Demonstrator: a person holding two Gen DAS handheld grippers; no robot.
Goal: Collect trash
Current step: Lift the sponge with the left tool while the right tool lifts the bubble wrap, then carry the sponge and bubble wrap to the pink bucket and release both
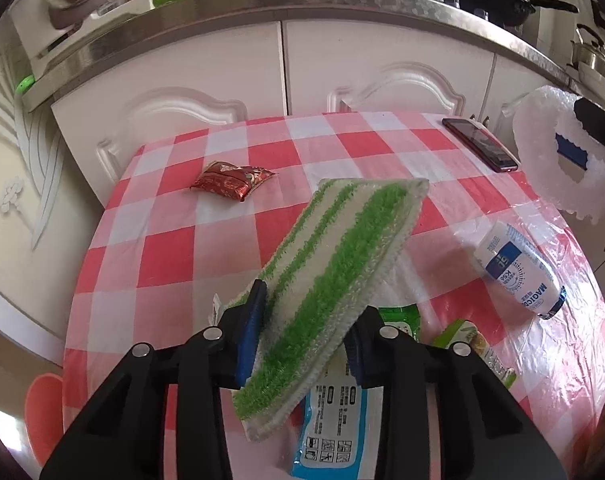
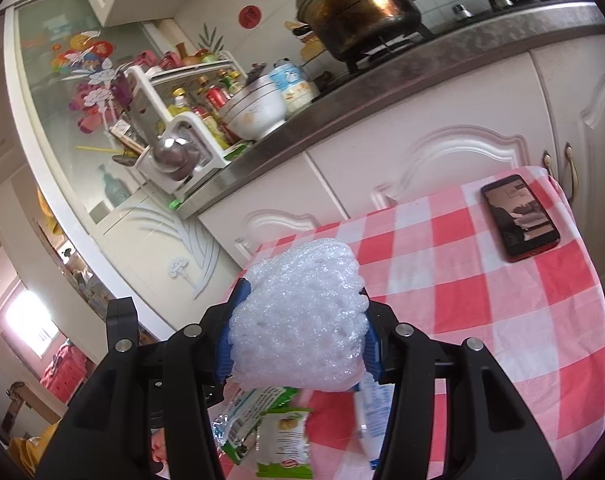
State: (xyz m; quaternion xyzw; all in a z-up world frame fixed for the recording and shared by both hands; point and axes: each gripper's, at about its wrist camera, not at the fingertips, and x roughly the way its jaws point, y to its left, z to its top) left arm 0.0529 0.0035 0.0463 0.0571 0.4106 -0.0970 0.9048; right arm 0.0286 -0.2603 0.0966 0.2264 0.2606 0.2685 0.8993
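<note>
Green-striped cloth is gripped in the left tongs, lifted over the checked counter. Below them lies a blue-edged pack; its small print is unreadable. White bottle at right reads "MAGIC". The right tongs are clenched on a white foam net. A red packet lies far ahead, a phone well apart.
</note>
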